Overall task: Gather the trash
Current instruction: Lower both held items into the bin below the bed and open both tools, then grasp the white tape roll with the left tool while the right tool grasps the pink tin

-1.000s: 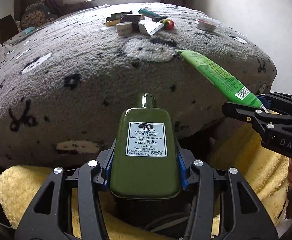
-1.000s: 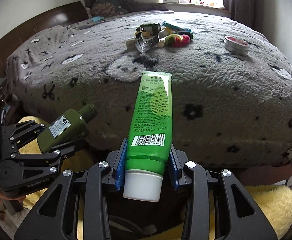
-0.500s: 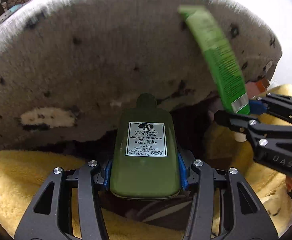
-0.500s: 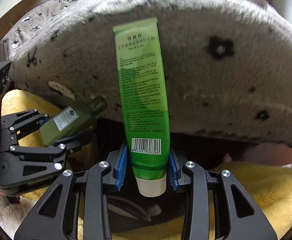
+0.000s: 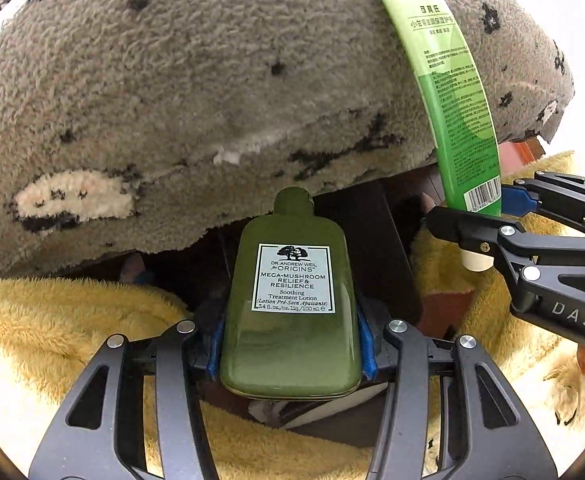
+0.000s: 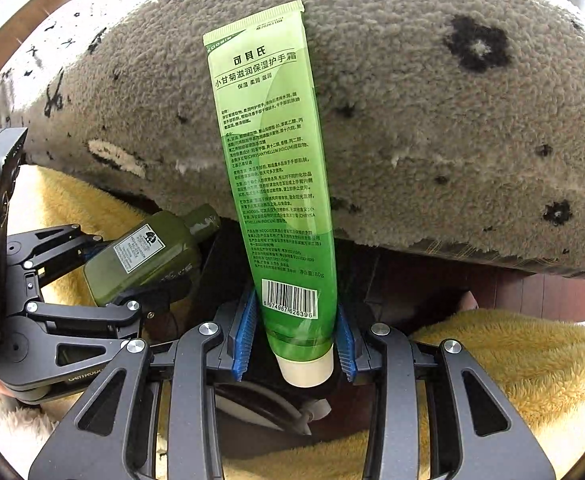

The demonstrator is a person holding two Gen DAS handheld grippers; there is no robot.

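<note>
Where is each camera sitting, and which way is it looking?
Left wrist view: it sits on the left tongs, looking forward over the olive lotion bottle they clamp, toward the grey blanket; the right tongs show at the right edge.
Right wrist view: it sits on the right tongs, looking forward over the green tube they clamp, toward the same blanket; the left tongs show at the left.
Both views share the bottle, the tube, the blanket and the yellow fleece.

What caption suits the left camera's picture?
Left tongs clamp a dark green lotion bottle; right tongs hold a green tube.
</note>
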